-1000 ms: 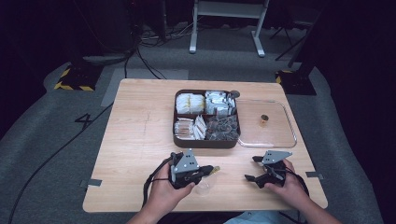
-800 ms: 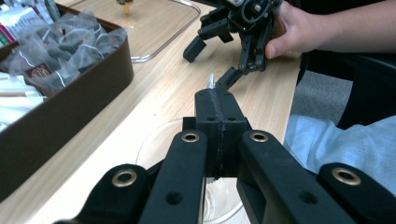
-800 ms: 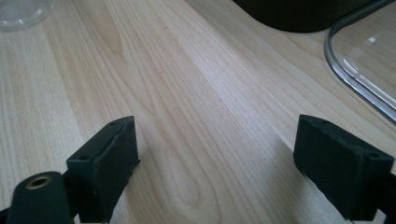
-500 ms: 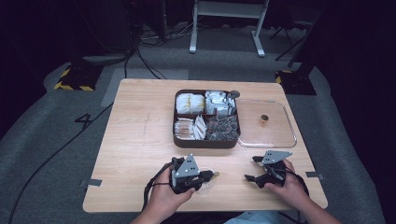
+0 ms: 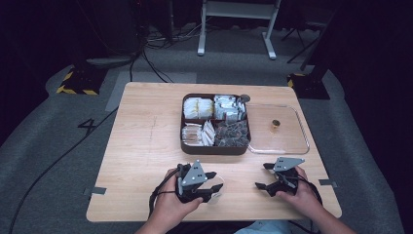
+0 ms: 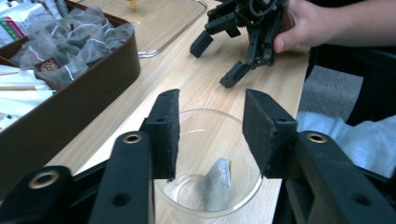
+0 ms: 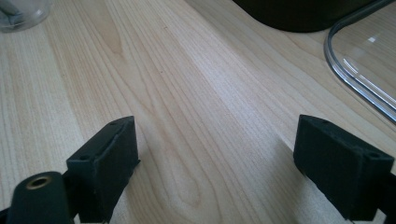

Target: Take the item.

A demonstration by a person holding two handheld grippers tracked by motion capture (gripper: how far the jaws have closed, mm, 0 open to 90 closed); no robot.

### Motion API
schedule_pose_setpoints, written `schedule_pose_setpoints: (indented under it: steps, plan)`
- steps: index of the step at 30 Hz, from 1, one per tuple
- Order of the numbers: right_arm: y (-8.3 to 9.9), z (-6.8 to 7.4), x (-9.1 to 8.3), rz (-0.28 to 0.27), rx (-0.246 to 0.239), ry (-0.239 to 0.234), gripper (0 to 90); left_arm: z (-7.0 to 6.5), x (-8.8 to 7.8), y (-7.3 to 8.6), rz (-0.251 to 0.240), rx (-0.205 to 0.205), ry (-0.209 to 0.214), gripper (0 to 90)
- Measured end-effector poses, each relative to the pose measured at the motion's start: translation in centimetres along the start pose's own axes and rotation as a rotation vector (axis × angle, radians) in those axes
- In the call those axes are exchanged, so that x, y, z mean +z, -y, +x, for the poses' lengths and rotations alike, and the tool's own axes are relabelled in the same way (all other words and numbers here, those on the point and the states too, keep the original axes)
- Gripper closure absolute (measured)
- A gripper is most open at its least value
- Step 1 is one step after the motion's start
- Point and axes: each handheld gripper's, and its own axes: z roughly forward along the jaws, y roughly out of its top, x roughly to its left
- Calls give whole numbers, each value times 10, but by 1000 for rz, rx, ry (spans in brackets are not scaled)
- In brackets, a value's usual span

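While the left gripper [image 6: 210, 135] hangs with jaws parted over a clear round plastic cup [image 6: 208, 163] holding one grey tea bag [image 6: 215, 179], it grips nothing. Backing away slowly would, I judge, avoid tipping the cup. Beyond, the right gripper [image 5: 280, 178] rests released; a dark brown compartmented box [image 5: 214, 146] lies farther off.

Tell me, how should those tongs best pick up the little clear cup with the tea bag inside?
Grip the clear cup across its round wall just under the rim, coming in level from the person's side. It stands upright and open-topped, and the left tongs already sit open at its rim. Squeeze gently; the wall looks thin. The tea bag lies low inside, out of the way.
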Motion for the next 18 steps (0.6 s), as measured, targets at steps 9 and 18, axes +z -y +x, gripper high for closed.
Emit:
schedule_pose_setpoints:
  steps: [9,18]
  plan:
    - [0,0,0,0,0,0,139,11,-16,-3,47,-7,-73,395]
    - [0,0,0,0,0,0,139,26,-39,11,70,-31,-150,333]
